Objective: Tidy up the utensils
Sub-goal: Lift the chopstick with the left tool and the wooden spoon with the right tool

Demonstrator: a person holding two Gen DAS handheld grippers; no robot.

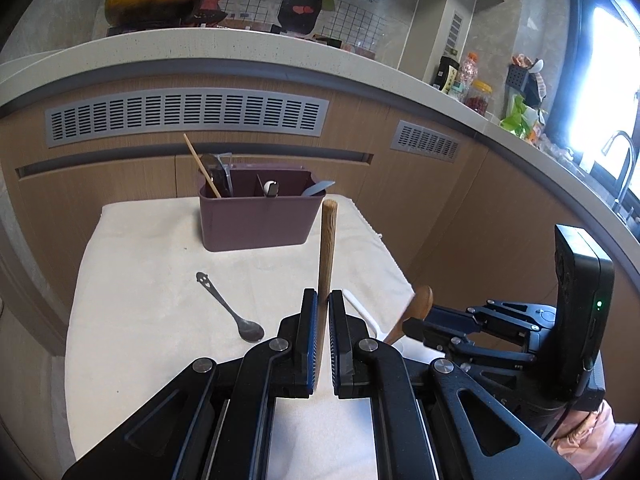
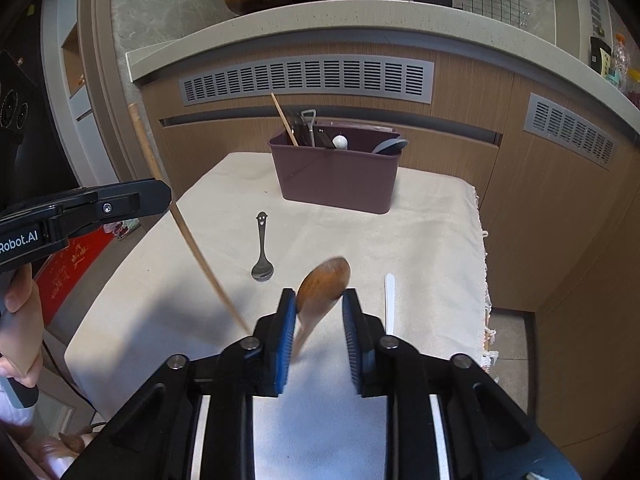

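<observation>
My left gripper is shut on a long wooden stick, which stands upright between its pads. From the right wrist view the stick slants past the left gripper. My right gripper holds a wooden spoon above the cloth. The spoon's bowl pokes out past the fingertips, its handle slants down along the left pad, and it looks blurred. On the cloth lie a metal spoon and a white utensil. A purple caddy at the far end holds several utensils.
The cloth-covered table ends in a fringed edge on the right. Wooden cabinets with grey vents stand close behind the caddy, under a stone counter. A person's hand grips the left tool's handle.
</observation>
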